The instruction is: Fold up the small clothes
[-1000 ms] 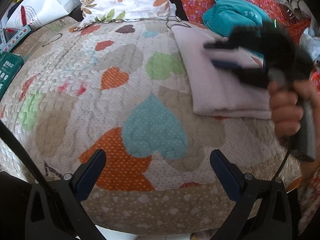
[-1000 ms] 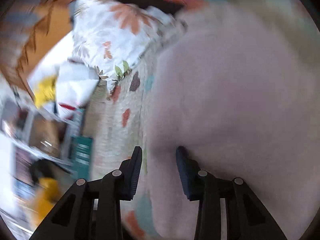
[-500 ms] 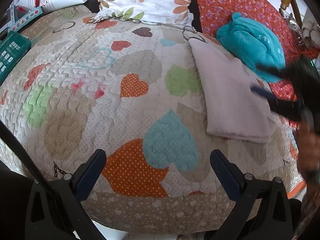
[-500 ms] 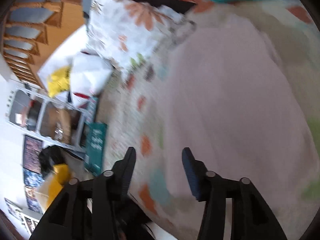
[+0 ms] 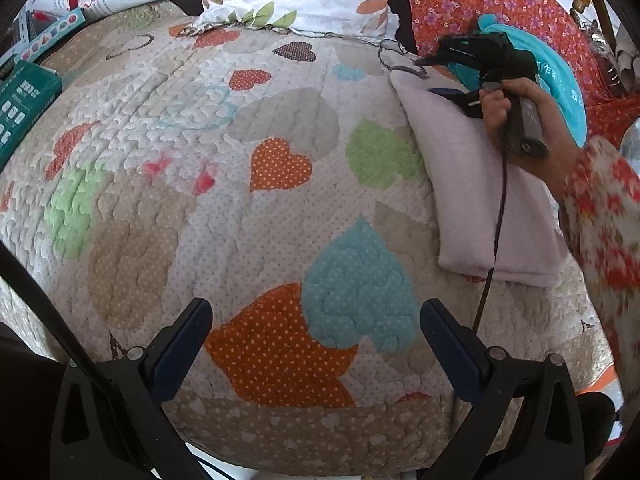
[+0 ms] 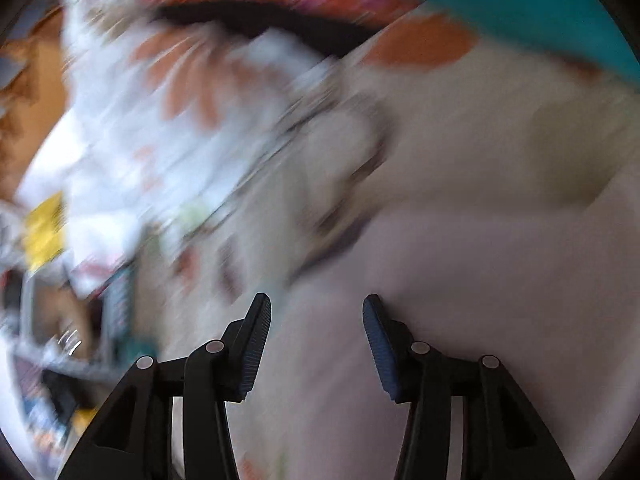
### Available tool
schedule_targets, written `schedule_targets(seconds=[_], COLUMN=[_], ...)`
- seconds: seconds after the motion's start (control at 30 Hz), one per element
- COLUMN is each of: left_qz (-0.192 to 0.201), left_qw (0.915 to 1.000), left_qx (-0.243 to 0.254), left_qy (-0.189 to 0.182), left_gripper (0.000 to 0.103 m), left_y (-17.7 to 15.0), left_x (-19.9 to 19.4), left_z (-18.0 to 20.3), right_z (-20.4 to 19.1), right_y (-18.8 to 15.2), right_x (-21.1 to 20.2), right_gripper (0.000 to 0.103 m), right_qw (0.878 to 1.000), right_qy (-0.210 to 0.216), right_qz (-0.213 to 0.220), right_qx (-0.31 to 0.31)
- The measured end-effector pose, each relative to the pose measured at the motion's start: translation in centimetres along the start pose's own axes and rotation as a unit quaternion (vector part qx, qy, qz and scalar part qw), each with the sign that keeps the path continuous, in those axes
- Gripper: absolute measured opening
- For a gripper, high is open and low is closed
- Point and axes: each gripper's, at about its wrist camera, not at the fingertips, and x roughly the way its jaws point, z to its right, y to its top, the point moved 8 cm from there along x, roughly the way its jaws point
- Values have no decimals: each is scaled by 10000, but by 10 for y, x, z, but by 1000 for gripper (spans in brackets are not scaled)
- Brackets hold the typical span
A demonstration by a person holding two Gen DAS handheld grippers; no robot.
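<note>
A: Where's the folded pale garment [image 5: 476, 184]?
B: Right of frame on the heart quilt [image 5: 248, 208], teal cloth [image 5: 560, 84] behind; right gripper [image 6: 316, 344] above it, closing slightly, pinching nothing.
A: Left gripper [image 5: 316, 336]?
B: Wide, empty.

Pale pink cloth [image 5: 472, 184] lies folded flat on the quilt [image 5: 240, 200].

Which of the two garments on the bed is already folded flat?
The pale pink garment, a flat rectangle on the quilt. The teal garment behind it lies bunched up.
</note>
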Motion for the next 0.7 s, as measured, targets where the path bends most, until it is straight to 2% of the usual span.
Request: schedule_targets(seconds=[0.1, 0.2, 0.27, 0.37, 0.43, 0.57, 0.7], left_qz=[20, -16, 52, 146, 174, 204, 229], left_qw=[10000, 10000, 10000, 9997, 9994, 9989, 9985], left_qx=[44, 3, 20, 110, 142, 160, 315], left_qy=[33, -5, 53, 166, 274, 398, 371], left_gripper=[103, 103, 103, 103, 103, 103, 103], left_y=[0, -2, -2, 0, -1, -4, -10], left_x=[-1, -1, -3, -4, -4, -3, -1], left_z=[0, 0, 0, 2, 1, 0, 9], right_z=[6, -8, -6, 16, 49, 83, 98], right_y=[10, -16, -42, -78, -99, -138, -181], right_x=[-31, -66, -85, -108, -127, -163, -191], right_gripper=[54, 55, 57, 58, 58, 58, 59], right_qw=[9988, 9985, 9982, 9981, 9970, 9963, 9906], right_qy=[9, 271, 269, -14, -504, -624, -1042], right_qz=[457, 396, 258, 198, 295, 520, 699], right_qx=[169, -258, -466, -579, -514, -272, -551])
